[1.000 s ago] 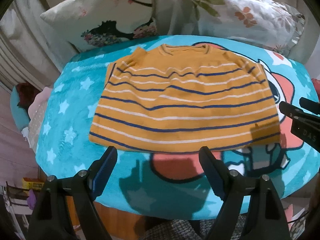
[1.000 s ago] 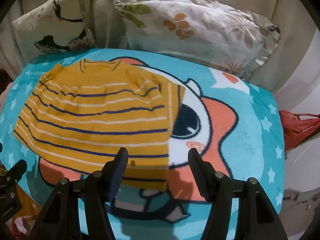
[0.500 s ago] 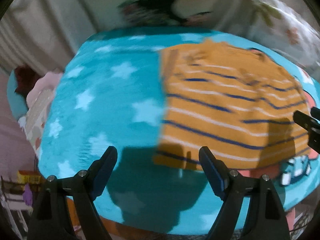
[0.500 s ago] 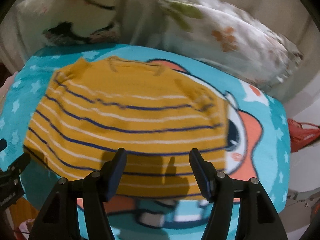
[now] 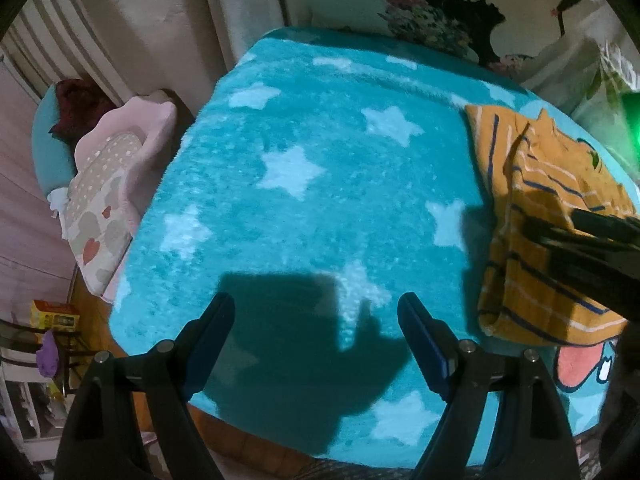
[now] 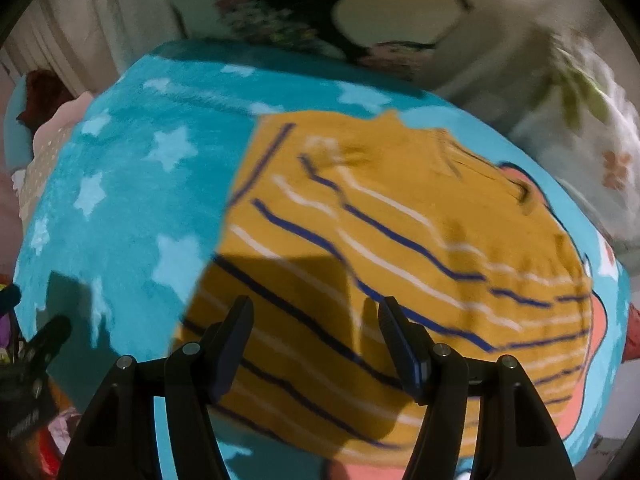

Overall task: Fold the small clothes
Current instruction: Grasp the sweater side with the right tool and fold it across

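An orange shirt (image 6: 400, 248) with blue and white stripes lies flat on a teal star blanket (image 6: 120, 208), its sleeves folded in. In the left wrist view the orange shirt (image 5: 532, 208) shows only at the right edge. My left gripper (image 5: 316, 312) hangs open over bare blanket (image 5: 304, 184), well left of the shirt, with nothing between its fingers. My right gripper (image 6: 316, 316) is open above the shirt's lower left part, empty, and casts a shadow on the cloth. The right gripper's body (image 5: 592, 240) crosses the shirt in the left wrist view.
Patterned pillows (image 5: 460, 12) line the back of the blanket. A pink heart-print cushion (image 5: 108, 208) lies off the blanket's left side. Beyond the front edge are floor and shelves with small items (image 5: 52, 320). A red bag (image 6: 632, 328) is at far right.
Both grippers have swept to the left and sunk a little. The left one has left the shirt's hem for bare blanket; the right has gone from the shirt's right edge to its left part.
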{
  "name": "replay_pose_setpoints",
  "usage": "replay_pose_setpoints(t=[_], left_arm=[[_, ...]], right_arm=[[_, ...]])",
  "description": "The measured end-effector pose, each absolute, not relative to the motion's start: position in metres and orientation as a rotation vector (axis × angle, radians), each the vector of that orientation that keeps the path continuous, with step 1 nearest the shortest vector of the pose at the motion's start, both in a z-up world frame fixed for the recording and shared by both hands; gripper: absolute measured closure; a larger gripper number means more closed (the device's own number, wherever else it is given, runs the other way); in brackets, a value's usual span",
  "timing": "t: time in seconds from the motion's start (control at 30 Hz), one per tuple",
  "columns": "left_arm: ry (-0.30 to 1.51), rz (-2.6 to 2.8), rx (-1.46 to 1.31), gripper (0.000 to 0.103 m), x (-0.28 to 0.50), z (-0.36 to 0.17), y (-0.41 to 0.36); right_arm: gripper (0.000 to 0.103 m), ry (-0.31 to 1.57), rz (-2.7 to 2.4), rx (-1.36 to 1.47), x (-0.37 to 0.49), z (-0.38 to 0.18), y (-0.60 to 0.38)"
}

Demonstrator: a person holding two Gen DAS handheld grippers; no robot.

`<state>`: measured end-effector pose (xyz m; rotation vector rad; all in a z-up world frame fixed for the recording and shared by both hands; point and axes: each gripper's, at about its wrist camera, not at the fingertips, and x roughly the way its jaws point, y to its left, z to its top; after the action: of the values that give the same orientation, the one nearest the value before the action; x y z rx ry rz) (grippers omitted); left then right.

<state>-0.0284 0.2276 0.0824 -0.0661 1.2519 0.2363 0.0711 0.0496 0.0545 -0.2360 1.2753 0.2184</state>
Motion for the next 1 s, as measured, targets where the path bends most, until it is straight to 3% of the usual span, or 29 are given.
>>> replay_pose_setpoints(t=[0.37, 0.5, 0.6, 0.8, 1.0], left_arm=[[1.270, 0.243, -0.142, 0.020, -0.032, 0.072, 0.253], [1.273, 0.246, -0.173, 0.020, -0.032, 0.071, 0.256], [1.263, 0.249, -0.167, 0.020, -0.032, 0.074, 0.252], [1.245, 0.238, -0.182, 0.020, -0.028, 0.086, 0.226], [1.233, 0.211, -0.190, 0.020, -0.023, 0.101, 0.172]], right_arm=[[0.025, 1.230, 0.088, -0.388, 0.085, 0.019, 0.098], [0.062, 1.194, 0.089, -0.376, 0.079, 0.023, 0.096], [0.081, 1.189, 0.118, -0.314, 0.077, 0.031, 0.082], [0.086, 1.206, 0.244, -0.098, 0.086, 0.056, 0.046], [0.087, 1.143, 0.316, 0.194, 0.087, 0.099, -0.049]])
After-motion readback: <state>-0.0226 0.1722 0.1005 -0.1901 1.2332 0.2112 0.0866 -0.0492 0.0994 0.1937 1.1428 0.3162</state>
